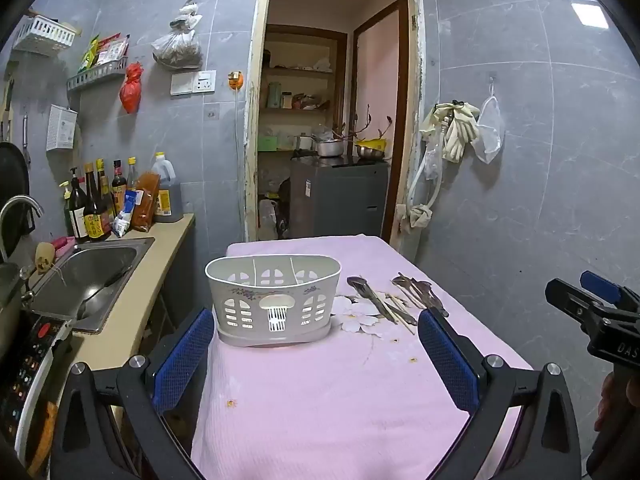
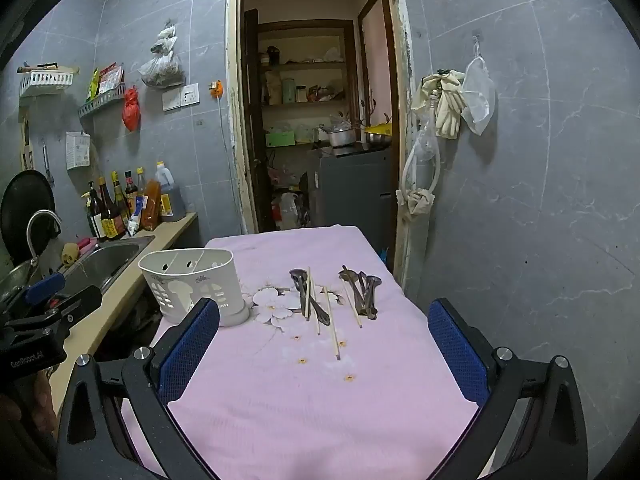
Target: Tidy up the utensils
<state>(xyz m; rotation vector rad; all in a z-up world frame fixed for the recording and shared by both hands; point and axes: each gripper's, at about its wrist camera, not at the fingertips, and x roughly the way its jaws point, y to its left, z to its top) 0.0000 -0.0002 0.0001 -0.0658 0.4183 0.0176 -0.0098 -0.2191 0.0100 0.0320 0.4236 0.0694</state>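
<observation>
A white plastic utensil holder (image 1: pixel 273 300) with three compartments stands empty on the pink tablecloth (image 1: pixel 320 392); it also shows in the right wrist view (image 2: pixel 194 284). To its right lie dark metal spoons (image 2: pixel 306 294) in one pile, a second pile of spoons (image 2: pixel 364 288) and several wooden chopsticks (image 2: pixel 332 324); these show in the left wrist view too (image 1: pixel 384 300). My left gripper (image 1: pixel 316 344) is open and empty, just in front of the holder. My right gripper (image 2: pixel 324 336) is open and empty, short of the utensils.
A counter with a steel sink (image 1: pixel 88 276), a tap (image 1: pixel 20 208) and several sauce bottles (image 1: pixel 104 200) runs along the table's left side. A doorway (image 1: pixel 332 120) lies beyond the table. Gloves and bags (image 1: pixel 460 132) hang on the right wall.
</observation>
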